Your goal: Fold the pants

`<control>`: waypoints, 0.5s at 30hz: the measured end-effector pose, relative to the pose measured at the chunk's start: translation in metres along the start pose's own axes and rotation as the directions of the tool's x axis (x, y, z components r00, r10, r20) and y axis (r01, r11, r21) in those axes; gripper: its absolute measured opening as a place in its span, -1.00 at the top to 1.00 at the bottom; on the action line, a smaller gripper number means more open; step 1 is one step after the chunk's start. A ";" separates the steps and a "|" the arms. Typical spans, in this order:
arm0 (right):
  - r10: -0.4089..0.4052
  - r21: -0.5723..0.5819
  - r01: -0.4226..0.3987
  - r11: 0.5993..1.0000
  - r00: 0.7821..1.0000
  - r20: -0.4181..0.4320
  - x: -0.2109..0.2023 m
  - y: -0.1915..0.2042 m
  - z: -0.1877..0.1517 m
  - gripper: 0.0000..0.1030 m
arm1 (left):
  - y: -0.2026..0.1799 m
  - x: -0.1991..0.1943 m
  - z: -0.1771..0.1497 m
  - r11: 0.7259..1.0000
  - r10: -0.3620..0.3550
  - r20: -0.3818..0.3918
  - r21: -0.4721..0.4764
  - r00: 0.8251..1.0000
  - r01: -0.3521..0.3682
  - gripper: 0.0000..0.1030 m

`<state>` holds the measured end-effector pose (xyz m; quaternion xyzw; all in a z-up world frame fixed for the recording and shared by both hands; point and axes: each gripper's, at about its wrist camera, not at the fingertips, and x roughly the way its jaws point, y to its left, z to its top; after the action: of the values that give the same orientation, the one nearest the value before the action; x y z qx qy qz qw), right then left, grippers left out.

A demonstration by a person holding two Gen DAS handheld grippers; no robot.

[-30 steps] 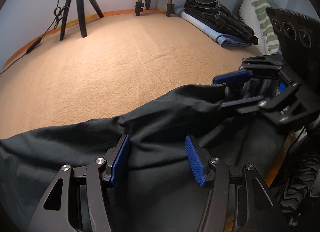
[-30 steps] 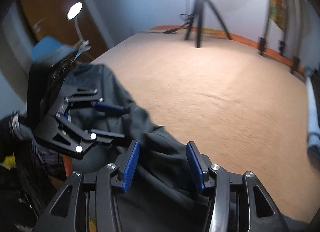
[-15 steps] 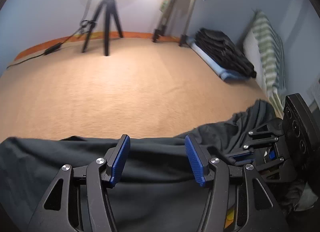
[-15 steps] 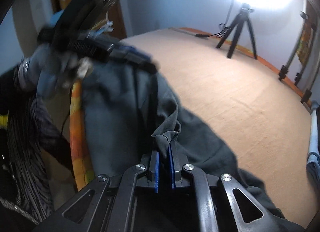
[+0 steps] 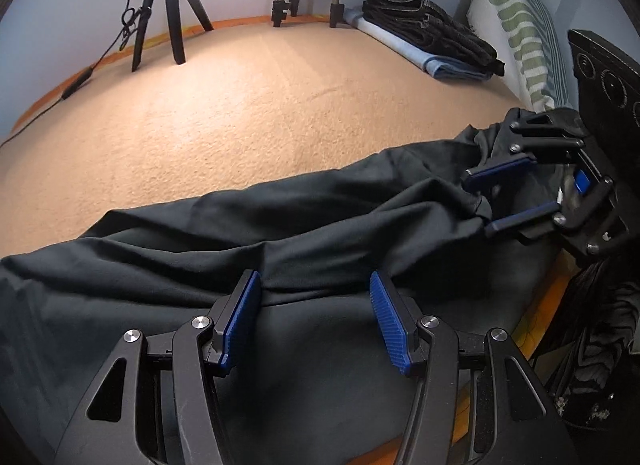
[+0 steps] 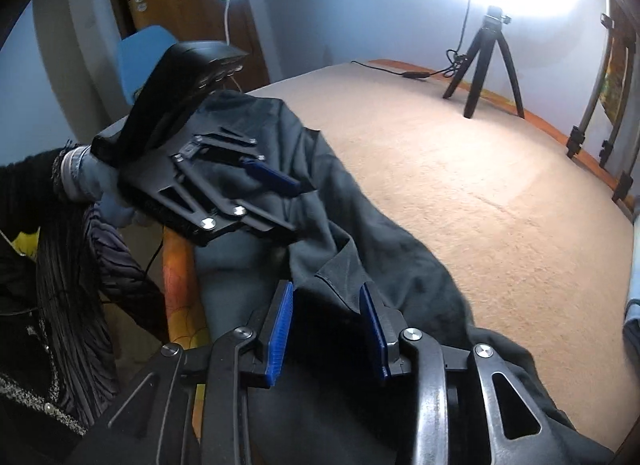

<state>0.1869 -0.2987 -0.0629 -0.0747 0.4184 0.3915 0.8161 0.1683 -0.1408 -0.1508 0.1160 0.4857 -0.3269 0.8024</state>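
Dark pants (image 5: 280,225) lie crumpled along the near edge of a tan bed (image 5: 260,105). The left gripper (image 5: 314,305) hangs over them with its blue fingers (image 5: 240,317) spread, a fold of cloth between them but not pinched. The right gripper (image 6: 326,317) is opening; a hem edge sits between its fingers, unpressed. At the far right corner, folded dark clothes (image 5: 428,25) lie stacked on a blue cloth (image 5: 444,65).
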 end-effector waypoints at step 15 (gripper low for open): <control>0.162 0.204 -0.164 0.965 0.986 0.025 0.029 -0.039 0.010 0.70 | 0.003 -0.007 -0.004 1.000 -0.007 0.003 0.008 1.000 0.007 -0.09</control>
<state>0.2303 -0.3044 -0.0858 0.0462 0.4580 0.4122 0.7862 0.1652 -0.1339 -0.1474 0.1171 0.4833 -0.3318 0.8016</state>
